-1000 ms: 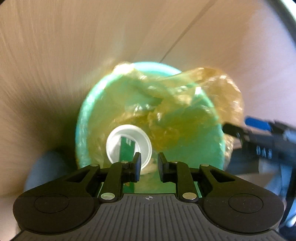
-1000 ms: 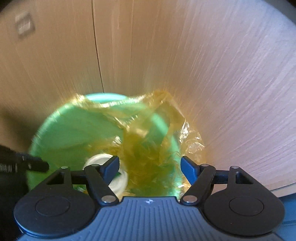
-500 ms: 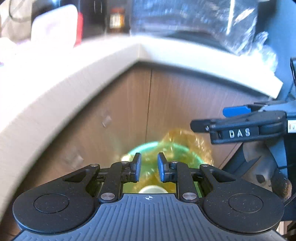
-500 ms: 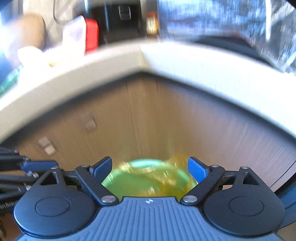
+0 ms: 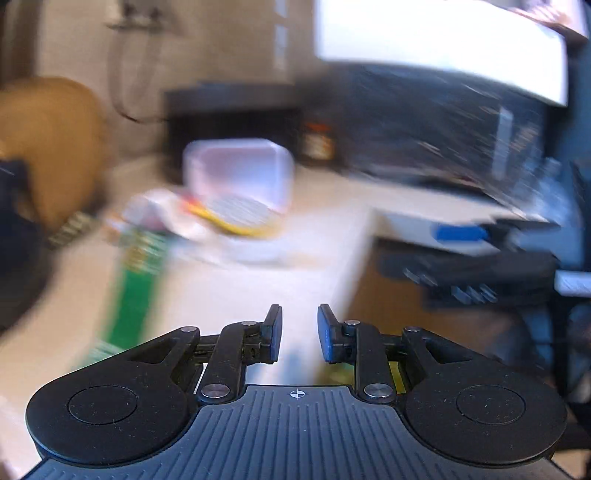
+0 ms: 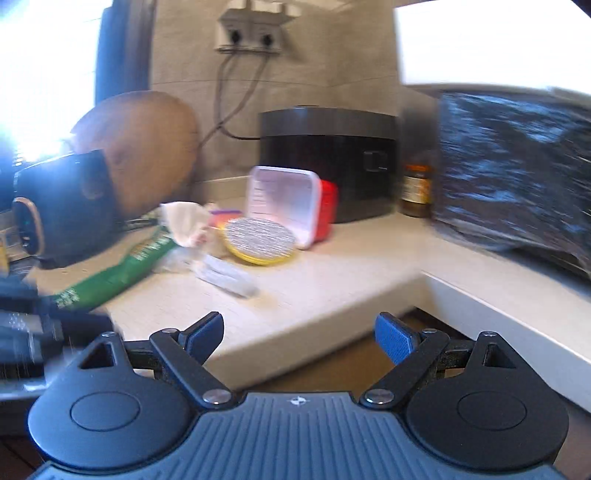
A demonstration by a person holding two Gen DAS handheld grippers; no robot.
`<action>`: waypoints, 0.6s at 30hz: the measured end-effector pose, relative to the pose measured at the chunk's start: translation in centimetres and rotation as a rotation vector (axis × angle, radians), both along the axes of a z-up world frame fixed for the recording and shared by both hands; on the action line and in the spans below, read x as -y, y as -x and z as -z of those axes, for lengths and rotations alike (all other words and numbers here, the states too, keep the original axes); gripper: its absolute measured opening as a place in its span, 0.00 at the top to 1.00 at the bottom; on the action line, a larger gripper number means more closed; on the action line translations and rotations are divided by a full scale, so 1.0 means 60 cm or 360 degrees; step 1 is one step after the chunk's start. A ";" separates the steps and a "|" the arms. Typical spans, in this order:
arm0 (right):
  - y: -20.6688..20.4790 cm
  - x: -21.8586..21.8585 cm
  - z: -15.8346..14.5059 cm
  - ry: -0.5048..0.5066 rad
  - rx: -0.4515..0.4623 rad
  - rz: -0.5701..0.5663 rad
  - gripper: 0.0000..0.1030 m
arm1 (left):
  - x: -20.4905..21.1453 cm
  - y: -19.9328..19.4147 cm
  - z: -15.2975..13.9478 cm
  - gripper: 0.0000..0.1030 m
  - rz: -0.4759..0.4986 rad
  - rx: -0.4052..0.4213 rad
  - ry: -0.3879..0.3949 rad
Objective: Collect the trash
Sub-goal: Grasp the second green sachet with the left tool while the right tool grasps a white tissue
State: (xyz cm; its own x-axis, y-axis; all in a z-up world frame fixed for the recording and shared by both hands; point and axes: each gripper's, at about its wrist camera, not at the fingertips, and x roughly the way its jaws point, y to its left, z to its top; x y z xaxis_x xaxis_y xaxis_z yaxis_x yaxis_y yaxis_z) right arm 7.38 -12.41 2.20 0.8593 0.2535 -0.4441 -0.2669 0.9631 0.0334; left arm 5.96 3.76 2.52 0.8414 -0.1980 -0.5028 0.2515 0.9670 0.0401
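Trash lies on the pale countertop [image 6: 332, 280]: a green wrapper [image 6: 110, 273] [image 5: 136, 280], a crumpled white tissue [image 6: 184, 221], a clear plastic wrapper [image 6: 225, 275], and a foil lid with a yellow rim [image 6: 260, 240] [image 5: 240, 218]. A white plastic tub [image 6: 288, 203] [image 5: 240, 173] leans behind the lid. My left gripper [image 5: 300, 332] hangs over the counter's near edge, its jaws opening with nothing between them. My right gripper [image 6: 299, 328] stands wide open and empty in front of the counter corner. It also shows at the right of the left wrist view as the right gripper [image 5: 424, 251].
A black appliance [image 6: 328, 162] and a jar [image 6: 415, 192] stand at the back of the counter. A brown rounded object [image 6: 140, 147] sits at the back left. A dark wrapped bulk [image 6: 513, 173] fills the right side. Wall sockets [image 6: 251, 35] with cables hang above.
Both grippers have risen from the green bin with its yellow bag up to counter height. The left jaws have widened and the right jaws have spread further. The bin is out of view.
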 end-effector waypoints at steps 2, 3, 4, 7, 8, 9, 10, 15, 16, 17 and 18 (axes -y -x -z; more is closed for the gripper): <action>-0.016 -0.018 0.000 -0.0029 -0.0006 -0.0053 0.13 | -0.039 -0.028 -0.014 0.75 -0.0141 0.0025 -0.0034; -0.024 -0.029 0.000 -0.0038 -0.0012 -0.0080 0.13 | -0.060 -0.046 -0.018 0.75 -0.0216 0.0011 -0.0027; -0.027 -0.040 0.002 -0.0042 -0.0014 -0.0102 0.13 | -0.080 -0.066 -0.019 0.76 -0.0273 -0.0015 -0.0001; -0.045 -0.065 0.008 -0.0034 -0.0025 -0.0146 0.13 | -0.132 -0.118 -0.014 0.76 -0.0374 -0.0106 0.0118; -0.052 -0.070 0.009 -0.0033 -0.0035 -0.0156 0.13 | -0.145 -0.128 -0.009 0.76 -0.0379 -0.0132 0.0137; -0.058 -0.073 0.010 -0.0036 -0.0046 -0.0165 0.13 | -0.152 -0.142 -0.005 0.76 -0.0379 -0.0159 0.0146; -0.063 -0.075 0.011 -0.0038 -0.0055 -0.0171 0.13 | -0.155 -0.156 0.000 0.76 -0.0375 -0.0183 0.0140; -0.082 -0.071 0.025 -0.0015 -0.0093 -0.0154 0.13 | -0.125 -0.193 0.036 0.74 -0.0376 -0.0251 -0.0129; -0.084 -0.069 0.029 -0.0009 -0.0105 -0.0144 0.13 | -0.120 -0.199 0.045 0.73 -0.0369 -0.0261 -0.0164; -0.087 -0.066 0.032 -0.0006 -0.0118 -0.0134 0.13 | -0.113 -0.202 0.050 0.71 -0.0359 -0.0250 -0.0189; -0.091 -0.063 0.035 -0.0004 -0.0130 -0.0126 0.13 | -0.107 -0.201 0.052 0.71 -0.0349 -0.0230 -0.0224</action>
